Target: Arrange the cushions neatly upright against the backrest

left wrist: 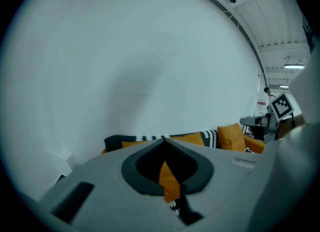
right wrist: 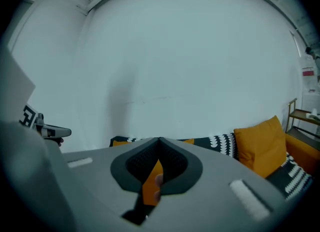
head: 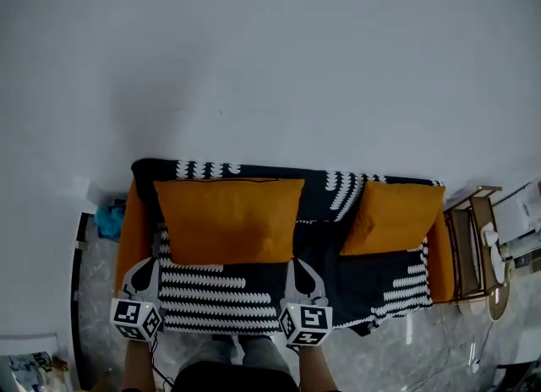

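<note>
A large orange cushion (head: 228, 220) leans upright against the backrest of a sofa (head: 389, 285) draped in a black-and-white patterned throw. My left gripper (head: 150, 262) is shut on its lower left corner; orange fabric (left wrist: 169, 178) shows pinched between the closed jaws. At the lower right corner my right gripper (head: 297, 264) is also shut, with orange fabric (right wrist: 151, 183) caught between its jaws. A second, smaller orange cushion (head: 393, 215) stands tilted against the backrest at the sofa's right end, also seen in the right gripper view (right wrist: 262, 146).
A wooden side table (head: 473, 247) with small items stands right of the sofa. A blue object (head: 108, 220) lies by the sofa's left arm. A white wall rises behind the backrest. The person's legs are at the sofa's front edge.
</note>
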Tool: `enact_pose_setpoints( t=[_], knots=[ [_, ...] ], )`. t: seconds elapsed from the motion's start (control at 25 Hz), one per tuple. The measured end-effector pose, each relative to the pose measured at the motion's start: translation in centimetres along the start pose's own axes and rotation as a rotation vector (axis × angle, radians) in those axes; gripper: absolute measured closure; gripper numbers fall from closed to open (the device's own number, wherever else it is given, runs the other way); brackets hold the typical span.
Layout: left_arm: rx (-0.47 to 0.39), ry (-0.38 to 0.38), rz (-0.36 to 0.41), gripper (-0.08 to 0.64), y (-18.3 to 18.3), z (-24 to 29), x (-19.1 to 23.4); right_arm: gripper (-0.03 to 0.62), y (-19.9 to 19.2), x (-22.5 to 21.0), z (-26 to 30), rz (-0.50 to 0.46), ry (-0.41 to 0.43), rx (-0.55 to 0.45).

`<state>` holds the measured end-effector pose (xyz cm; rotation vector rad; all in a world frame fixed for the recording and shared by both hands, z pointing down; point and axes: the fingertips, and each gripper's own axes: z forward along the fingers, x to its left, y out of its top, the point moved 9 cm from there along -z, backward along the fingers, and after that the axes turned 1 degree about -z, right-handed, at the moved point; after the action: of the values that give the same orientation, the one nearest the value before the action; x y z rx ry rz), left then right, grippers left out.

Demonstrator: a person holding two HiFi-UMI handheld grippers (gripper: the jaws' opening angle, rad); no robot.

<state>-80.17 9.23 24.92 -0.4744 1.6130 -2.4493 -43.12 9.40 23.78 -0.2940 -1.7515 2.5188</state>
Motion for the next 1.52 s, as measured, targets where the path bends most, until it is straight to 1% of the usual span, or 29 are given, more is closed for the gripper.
enact_pose_setpoints(
  t=[0.28, 0.36, 0.48, 0.56, 0.76, 0.96, 1.12, 1.36, 1.52],
  knots=[
    [-0.065, -0.046, -0.044, 0.561, 2.9, -1.5, -0.3, 0.578, 3.5, 1.1, -1.9, -0.02, 0.003, -0.037],
    [-0.07, -0.062, -0.024, 0.561, 3.8, -1.7, -0.5, 0.58, 4.2, 1.5, -2.4, -0.026, 0.0, -0.046],
    [-0.089, -0.083, -0.013, 0.561, 5.6, -2.1, -0.8, 0.58, 5.4, 2.1, -3.3, -0.025, 0.019, -0.063],
    [-0.1, -0.093, 0.012, 0.561, 6.9, -2.3, -1.1, 0.58, 6.2, 2.4, -3.8, -0.025, 0.027, -0.075],
    [-0.136, -0.129, 0.048, 0.56, 9.6, -2.9, -1.6, 0.58, 7.8, 2.5, -5.2, -0.026, 0.012, -0.108],
    [-0.157, -0.154, 0.08, 0.56, 11.4, -3.7, -2.3, 0.58, 9.0, 2.2, -6.1, -0.033, -0.018, -0.131],
    [-0.166, -0.151, 0.091, 0.56, 12.3, -4.0, -2.4, 0.58, 9.5, 2.1, -6.6, -0.04, -0.029, -0.135],
    [-0.172, -0.144, 0.1, 0.56, 13.3, -4.1, -2.7, 0.58, 10.4, 2.2, -7.1, -0.051, -0.013, -0.144],
    [-0.16, -0.14, 0.132, 0.56, 13.7, -4.1, -3.0, 0.58, 11.0, 2.2, -7.3, -0.057, -0.007, -0.153]
  ],
)
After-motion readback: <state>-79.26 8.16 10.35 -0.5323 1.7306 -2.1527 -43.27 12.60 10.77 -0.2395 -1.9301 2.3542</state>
